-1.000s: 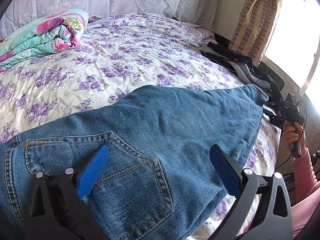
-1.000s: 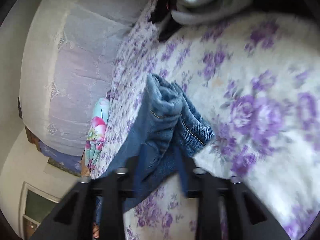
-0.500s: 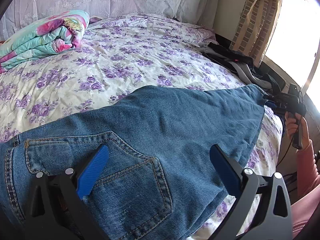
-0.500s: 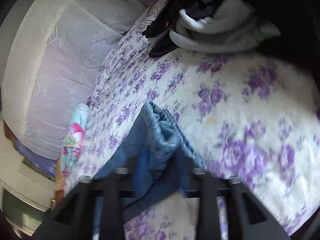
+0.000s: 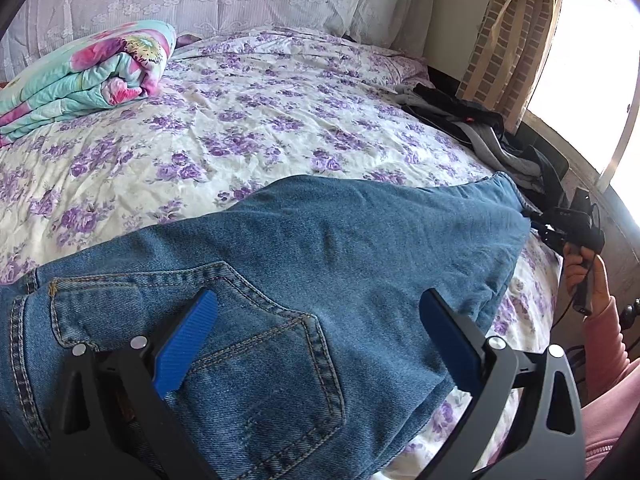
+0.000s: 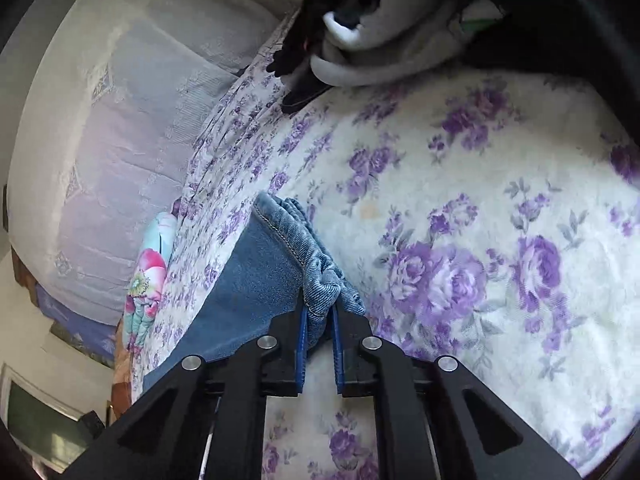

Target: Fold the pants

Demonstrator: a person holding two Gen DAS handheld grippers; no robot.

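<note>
Jeans: the blue denim jeans (image 5: pixel 304 264) lie flat on my bed, seat side up, with the back pocket (image 5: pixel 224 320) near my left tongs and the legs running toward 2 o'clock in the left wrist view.
Left tongs: my left tongs (image 5: pixel 318 334) stand wide apart over the seat of the jeans; one blue pad (image 5: pixel 186 342) is above the pocket, the other near the edge of the denim at 4 o'clock. They grip nothing.
Right tongs: my right tongs (image 6: pixel 319 312) are closed tight on the bunched hem (image 6: pixel 316 276) of the jeans, which sticks out from them toward 12 o'clock in the right wrist view.
Right hand: in the left wrist view my right hand (image 5: pixel 582 272) holds the handle at 3 o'clock, at the far leg end.
Bed: the bed sheet (image 5: pixel 256 128) is white with purple flowers.
Folded blanket: a turquoise and pink floral blanket (image 5: pixel 84 76) lies at 10 o'clock, well apart from the jeans.
Other clothes: a pile of black and grey clothes (image 5: pixel 480 128) is at 2 o'clock, near the curtain (image 5: pixel 508 36).
</note>
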